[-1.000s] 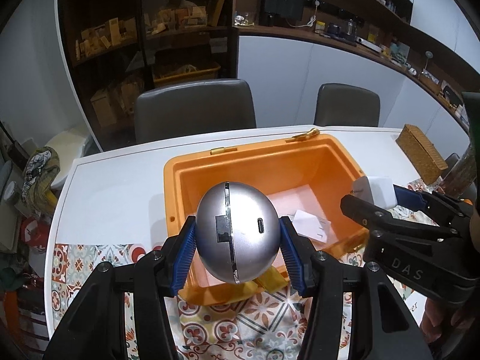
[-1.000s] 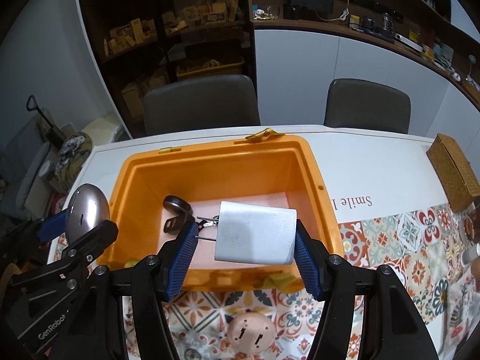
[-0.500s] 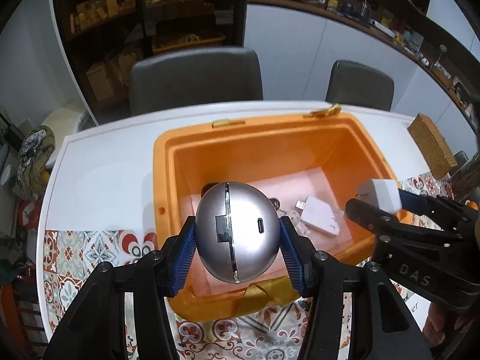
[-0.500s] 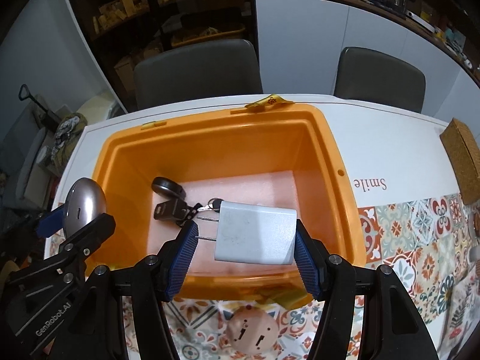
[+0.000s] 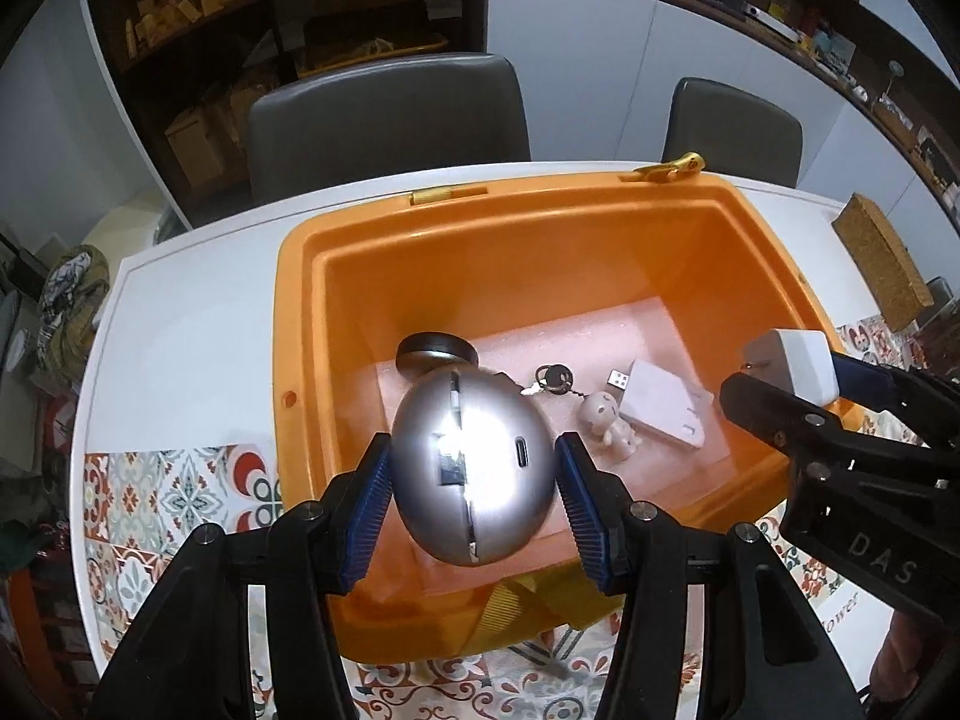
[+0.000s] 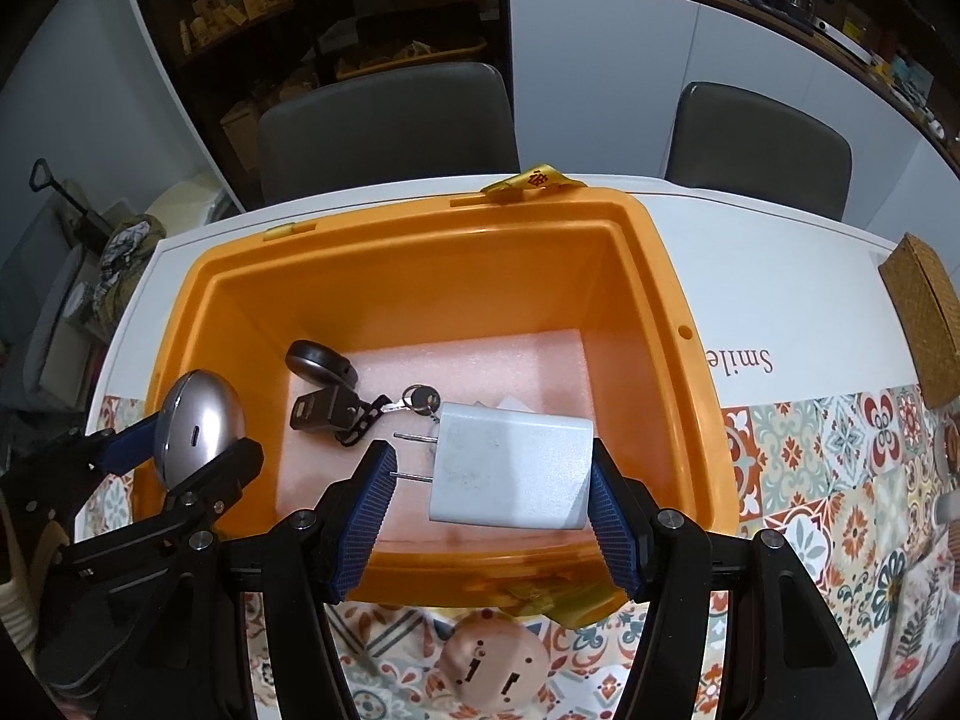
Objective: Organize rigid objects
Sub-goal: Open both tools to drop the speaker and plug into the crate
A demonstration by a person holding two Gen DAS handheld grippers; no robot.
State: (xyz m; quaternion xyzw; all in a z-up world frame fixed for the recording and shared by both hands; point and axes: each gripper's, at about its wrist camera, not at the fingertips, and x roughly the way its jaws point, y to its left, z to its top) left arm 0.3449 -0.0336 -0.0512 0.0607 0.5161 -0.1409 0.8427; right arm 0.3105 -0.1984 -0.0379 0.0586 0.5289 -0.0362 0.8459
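My left gripper point(image 5: 474, 498) is shut on a silver egg-shaped device point(image 5: 474, 462) and holds it above the near left part of an open orange bin point(image 5: 300, 312). My right gripper point(image 6: 492, 504) is shut on a white plug adapter point(image 6: 510, 468), its two prongs pointing left, above the bin's point(image 6: 678, 324) near side. On the bin's pale foam floor lie a black caster wheel point(image 6: 315, 363), a key on a ring point(image 6: 420, 399), a small beige figurine point(image 5: 609, 420) and a white flat charger point(image 5: 666, 402).
The bin stands on a white table point(image 6: 780, 276) with a patterned tile cloth point(image 6: 828, 468) at the near side. A pink round device point(image 6: 495, 666) lies on the cloth before the bin. A woven box point(image 6: 927, 318) sits at the right. Two grey chairs point(image 6: 384, 120) stand behind the table.
Both grippers have moved forward and higher over the bin, still holding their objects. More of the bin floor and its contents have come into view.
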